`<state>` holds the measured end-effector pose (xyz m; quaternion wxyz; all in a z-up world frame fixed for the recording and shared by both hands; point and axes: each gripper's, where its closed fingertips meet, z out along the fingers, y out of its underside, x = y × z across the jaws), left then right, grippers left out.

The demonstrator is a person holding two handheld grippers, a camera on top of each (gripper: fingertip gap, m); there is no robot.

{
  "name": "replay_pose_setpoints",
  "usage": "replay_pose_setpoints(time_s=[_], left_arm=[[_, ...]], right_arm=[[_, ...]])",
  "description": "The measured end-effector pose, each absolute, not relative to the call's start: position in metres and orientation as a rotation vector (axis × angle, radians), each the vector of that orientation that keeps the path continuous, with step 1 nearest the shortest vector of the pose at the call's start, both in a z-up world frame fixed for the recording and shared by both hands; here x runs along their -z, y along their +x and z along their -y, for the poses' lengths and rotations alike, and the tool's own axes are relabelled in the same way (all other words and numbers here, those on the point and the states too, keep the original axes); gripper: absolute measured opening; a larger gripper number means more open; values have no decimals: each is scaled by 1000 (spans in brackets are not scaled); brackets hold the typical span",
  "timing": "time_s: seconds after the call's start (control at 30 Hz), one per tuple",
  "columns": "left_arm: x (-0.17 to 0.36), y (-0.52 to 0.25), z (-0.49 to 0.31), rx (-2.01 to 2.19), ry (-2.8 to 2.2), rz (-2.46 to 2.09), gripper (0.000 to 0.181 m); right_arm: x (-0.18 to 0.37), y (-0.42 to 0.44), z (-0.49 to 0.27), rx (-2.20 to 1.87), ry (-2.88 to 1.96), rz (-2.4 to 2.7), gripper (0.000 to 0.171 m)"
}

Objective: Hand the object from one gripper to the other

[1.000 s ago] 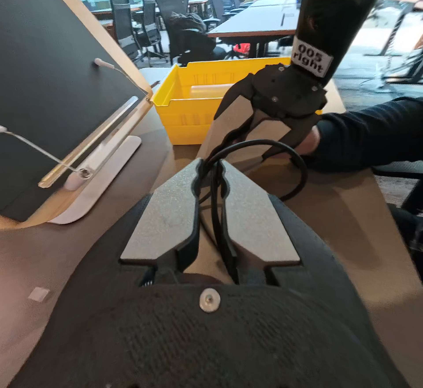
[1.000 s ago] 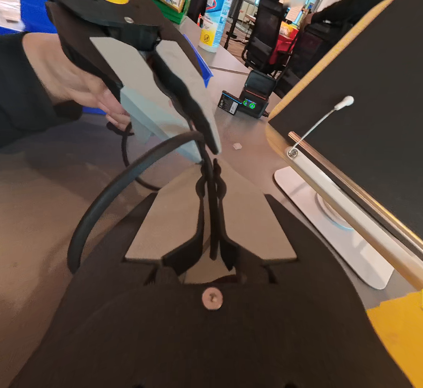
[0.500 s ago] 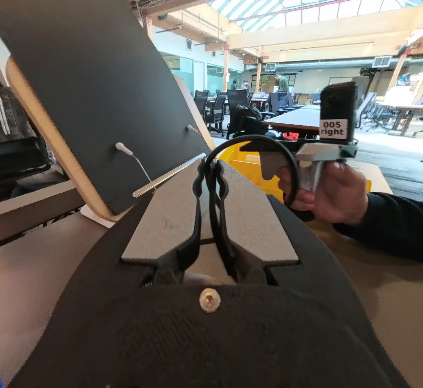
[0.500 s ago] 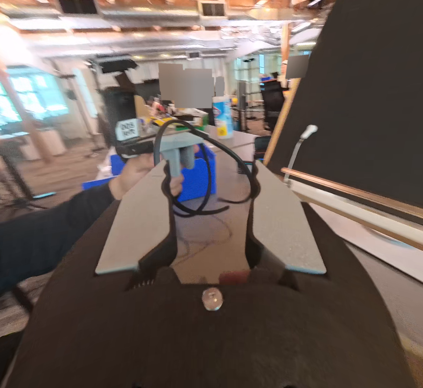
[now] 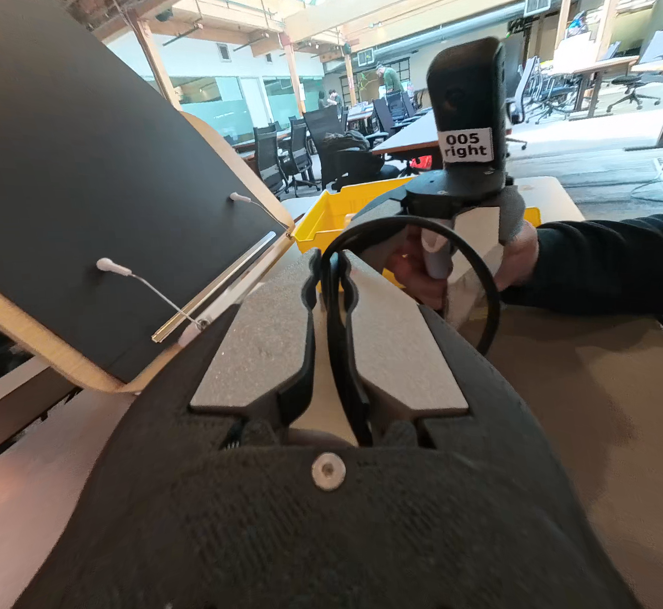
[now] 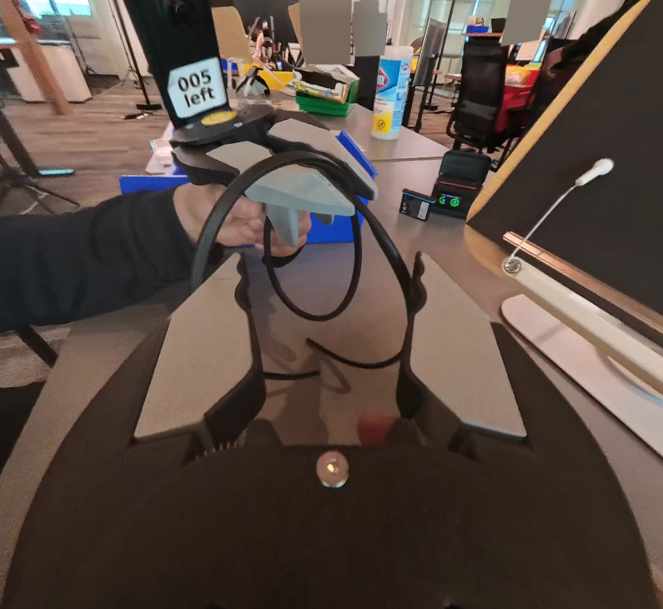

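Your left gripper (image 5: 330, 268) and right gripper (image 6: 328, 283) are black with grey fingers, a silver screw each; your sleeves (image 5: 602, 261) are black.

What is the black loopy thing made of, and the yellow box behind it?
The black cable, pinched in the left gripper, looks like rubber or soft plastic: smooth, matte, bending into round loops. The yellow bin looks like hard plastic: bright, slightly shiny, with stiff moulded walls and rim.

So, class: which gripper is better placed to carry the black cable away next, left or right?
Left. The left gripper is shut on the black cable; the right gripper stands open, clamping nothing.
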<state>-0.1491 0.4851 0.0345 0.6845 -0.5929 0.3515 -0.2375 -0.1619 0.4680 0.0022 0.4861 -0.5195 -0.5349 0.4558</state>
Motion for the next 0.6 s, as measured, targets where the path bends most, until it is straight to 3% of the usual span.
replay_pose_setpoints(time_s=[0.27, 0.4, 0.6], left_arm=[[-44, -173, -496, 531, -1321, -662, 7], [-50, -167, -489, 573, -1277, -669, 7], [-43, -144, -483, 564, -1289, -751, 6]], right_arm=[[-45, -136, -457, -1313, -1097, 1202, 91], [-30, -148, -448, -1365, -1168, 1272, 109], [6, -170, -467, -1093, -1315, 1284, 117]])
